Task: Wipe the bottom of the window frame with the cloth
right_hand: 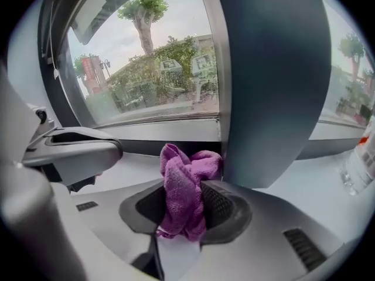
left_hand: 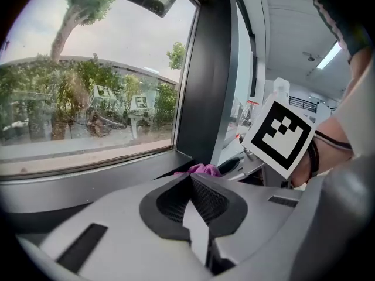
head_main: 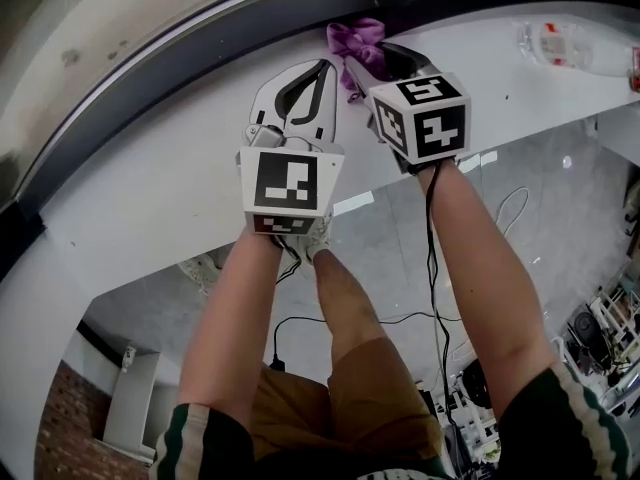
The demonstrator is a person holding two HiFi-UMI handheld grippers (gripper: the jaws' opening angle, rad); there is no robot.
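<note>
right claw (right_hand: 196, 186) clamped on cloth (right_hand: 179, 174), wad proud of tips, likely for pressing frame (right_hand: 135, 147) just ahead; left claw (left_hand: 190, 177) closed, empty, alongside.

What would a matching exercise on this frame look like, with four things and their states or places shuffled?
Things:
1. left gripper
2. right gripper
3. clear bottle
4. bottom of the window frame

States or places:
A. shut on the purple cloth
B. dark grey strip
C. jaws together, nothing between them
D. on the white sill, off to the right of both grippers

Pairs: 1-C, 2-A, 3-D, 4-B
</note>
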